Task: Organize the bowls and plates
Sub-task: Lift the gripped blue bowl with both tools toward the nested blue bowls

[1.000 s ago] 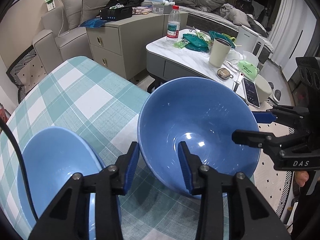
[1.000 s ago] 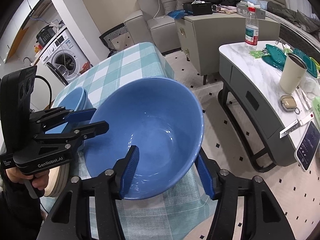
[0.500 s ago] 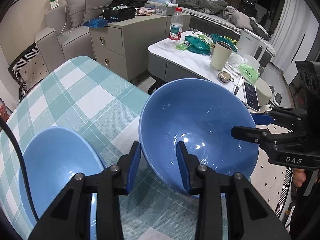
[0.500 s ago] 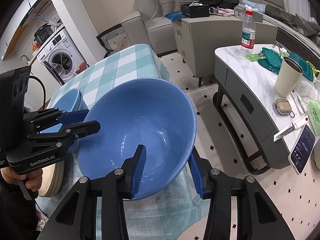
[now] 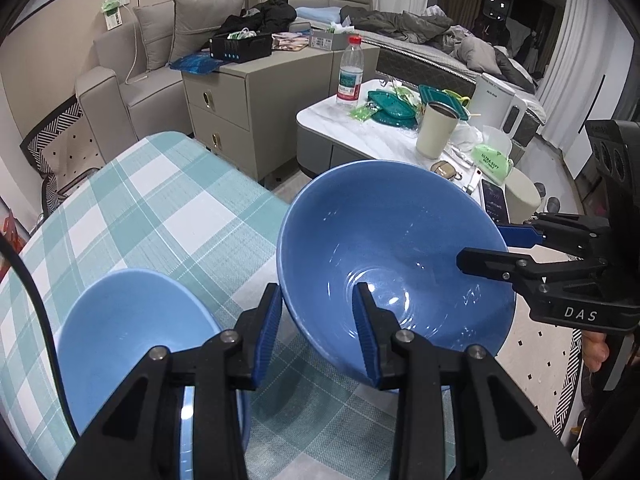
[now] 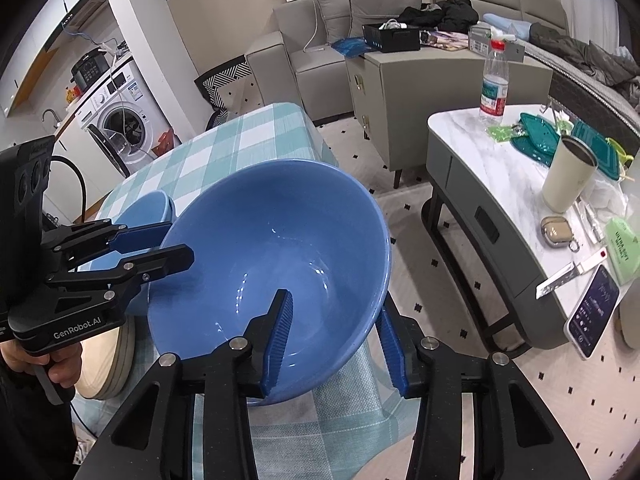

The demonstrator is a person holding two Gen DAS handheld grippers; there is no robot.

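A large blue bowl (image 5: 392, 264) (image 6: 280, 252) sits tilted over the near edge of the checked table (image 5: 160, 208). My left gripper (image 5: 318, 332) is shut on its left rim, one pad inside the wall and one outside. My right gripper (image 6: 334, 340) is shut on the opposite rim in the same way. Each gripper shows in the other's view: the right gripper (image 5: 500, 248) and the left gripper (image 6: 160, 248). A smaller light blue bowl (image 5: 132, 340) (image 6: 144, 212) stands to the left on the cloth.
A stack of beige plates (image 6: 108, 360) lies under the left gripper's body. To the right stands a marble coffee table (image 6: 500, 160) with a water bottle (image 6: 494, 84), a cup (image 6: 568, 176) and a phone (image 6: 592, 312). A cabinet and sofa stand behind.
My right gripper's jaws have narrowed onto the large bowl's rim. The bowl has shifted slightly in both views. The left gripper keeps its hold.
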